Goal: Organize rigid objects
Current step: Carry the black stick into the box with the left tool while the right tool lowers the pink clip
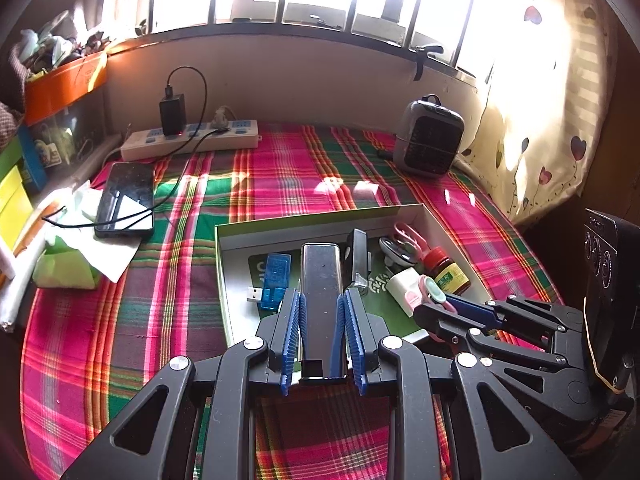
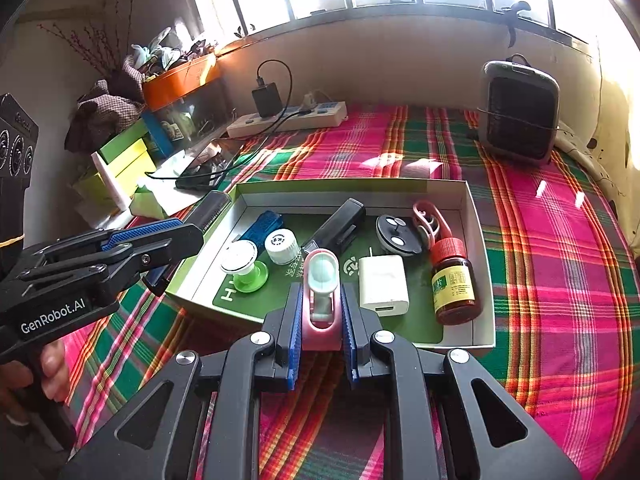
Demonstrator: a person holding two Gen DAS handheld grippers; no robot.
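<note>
Now, left claw (image 1: 322,312) pinching a silver bar (image 1: 320,280), right claw (image 2: 320,312) pinching a pink clip (image 2: 321,296), both over the box (image 2: 476,240).

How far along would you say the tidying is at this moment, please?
Mostly done: the box already holds the amber bottle, white charger, blue USB stick and more. In hand: left tongs grip a silver case, right tongs a pink clip, both over the box. Left: releasing both.
</note>
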